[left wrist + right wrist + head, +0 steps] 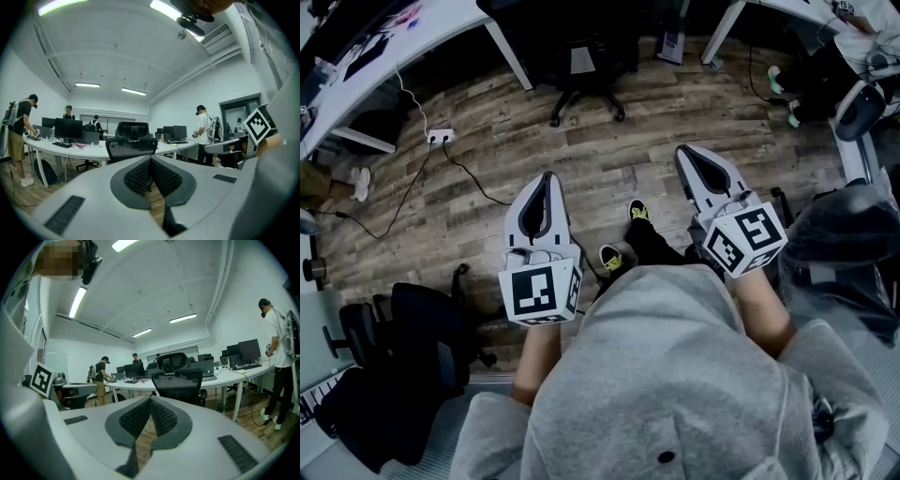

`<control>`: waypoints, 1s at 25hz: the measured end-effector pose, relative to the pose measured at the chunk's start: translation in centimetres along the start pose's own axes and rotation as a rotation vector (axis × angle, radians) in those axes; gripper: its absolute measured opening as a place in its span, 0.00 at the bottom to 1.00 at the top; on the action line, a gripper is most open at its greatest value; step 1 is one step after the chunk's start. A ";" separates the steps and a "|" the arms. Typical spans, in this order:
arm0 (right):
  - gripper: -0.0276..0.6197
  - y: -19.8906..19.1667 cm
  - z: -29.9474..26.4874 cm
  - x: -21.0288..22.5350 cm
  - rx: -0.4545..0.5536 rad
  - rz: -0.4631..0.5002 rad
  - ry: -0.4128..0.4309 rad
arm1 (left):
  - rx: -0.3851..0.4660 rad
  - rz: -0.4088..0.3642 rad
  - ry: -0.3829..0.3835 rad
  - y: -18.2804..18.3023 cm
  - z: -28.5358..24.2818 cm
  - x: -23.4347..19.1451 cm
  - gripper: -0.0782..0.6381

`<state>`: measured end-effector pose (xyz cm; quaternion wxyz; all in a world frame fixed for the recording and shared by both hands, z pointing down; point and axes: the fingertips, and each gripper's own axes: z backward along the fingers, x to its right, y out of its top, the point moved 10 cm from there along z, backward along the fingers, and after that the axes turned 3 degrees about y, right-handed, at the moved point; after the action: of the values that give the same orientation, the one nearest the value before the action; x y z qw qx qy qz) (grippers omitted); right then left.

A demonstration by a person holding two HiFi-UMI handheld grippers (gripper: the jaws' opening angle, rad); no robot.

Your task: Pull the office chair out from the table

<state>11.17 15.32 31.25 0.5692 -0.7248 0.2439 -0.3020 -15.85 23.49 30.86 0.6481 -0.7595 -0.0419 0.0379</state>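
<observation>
The left tool (546, 187) and right tool (689, 157) sit pinched closed and empty, well apart from the office chair (581, 61) tucked against the surface's (441, 23) edge, so reaching it unopened would likely nudge the wheeled chair further under.

Office chair (581, 58) ahead at the table (450, 21); left gripper (547, 178) beside right gripper (683, 152), well short of it

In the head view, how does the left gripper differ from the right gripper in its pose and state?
The left gripper points nearly straight up the picture; the right gripper slants up and leftward. The right gripper's tip sits higher in the picture than the left gripper's. Both have their jaws together with nothing between them, and both are short of the office chair.
</observation>
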 end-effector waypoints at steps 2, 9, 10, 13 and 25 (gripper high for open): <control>0.09 -0.1 -0.1 0.5 0.001 -0.004 0.000 | 0.001 -0.005 -0.007 0.1 -0.6 0.2 0.13; 0.09 0.0 -1.8 2.6 0.008 -0.021 0.012 | 0.000 -0.020 -0.005 0.7 -3.2 0.4 0.13; 0.09 0.0 -2.1 3.0 0.008 -0.022 0.016 | -0.001 -0.021 -0.003 0.8 -3.7 0.4 0.13; 0.09 0.1 -3.1 4.4 0.004 -0.022 0.016 | -0.007 -0.025 0.004 1.0 -5.5 0.3 0.13; 0.09 1.6 -6.8 13.5 0.002 -0.034 -0.019 | -0.039 -0.047 0.002 2.2 -14.6 1.6 0.13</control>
<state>15.73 0.93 33.03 0.5670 -0.7311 0.2256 -0.3050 -12.61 8.97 30.93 0.6340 -0.7707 -0.0598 0.0212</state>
